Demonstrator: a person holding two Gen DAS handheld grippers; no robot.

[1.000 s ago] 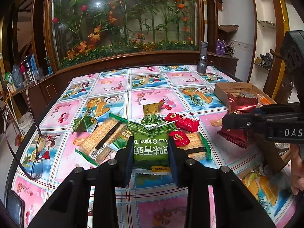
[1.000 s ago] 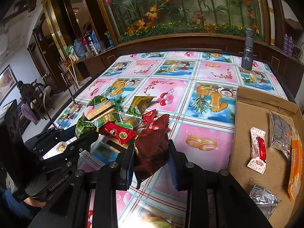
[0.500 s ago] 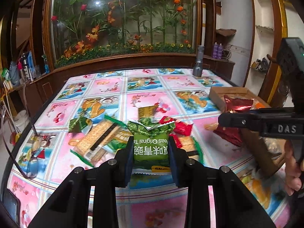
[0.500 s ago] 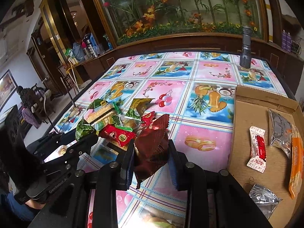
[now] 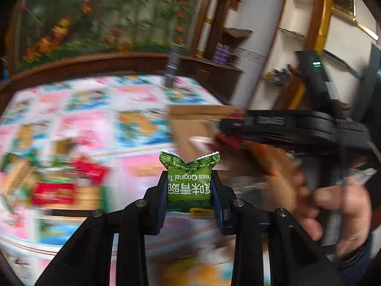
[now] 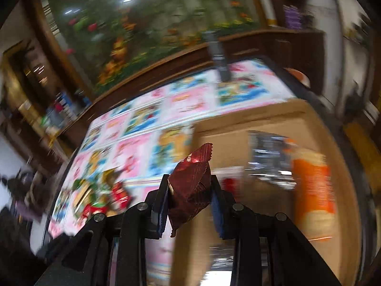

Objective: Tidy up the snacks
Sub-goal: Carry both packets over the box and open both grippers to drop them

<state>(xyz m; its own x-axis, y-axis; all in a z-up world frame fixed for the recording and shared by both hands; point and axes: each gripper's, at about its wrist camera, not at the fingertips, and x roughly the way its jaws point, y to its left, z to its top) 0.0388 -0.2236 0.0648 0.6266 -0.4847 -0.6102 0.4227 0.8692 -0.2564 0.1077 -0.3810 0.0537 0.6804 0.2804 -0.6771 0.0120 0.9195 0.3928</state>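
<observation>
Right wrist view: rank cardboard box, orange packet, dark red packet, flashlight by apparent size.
1. cardboard box, fills much of the right side
2. orange packet in the box
3. dark red packet, clamped in the right gripper; so close to the lens that its rank against the orange one is unsure
4. flashlight, far and blurred
</observation>
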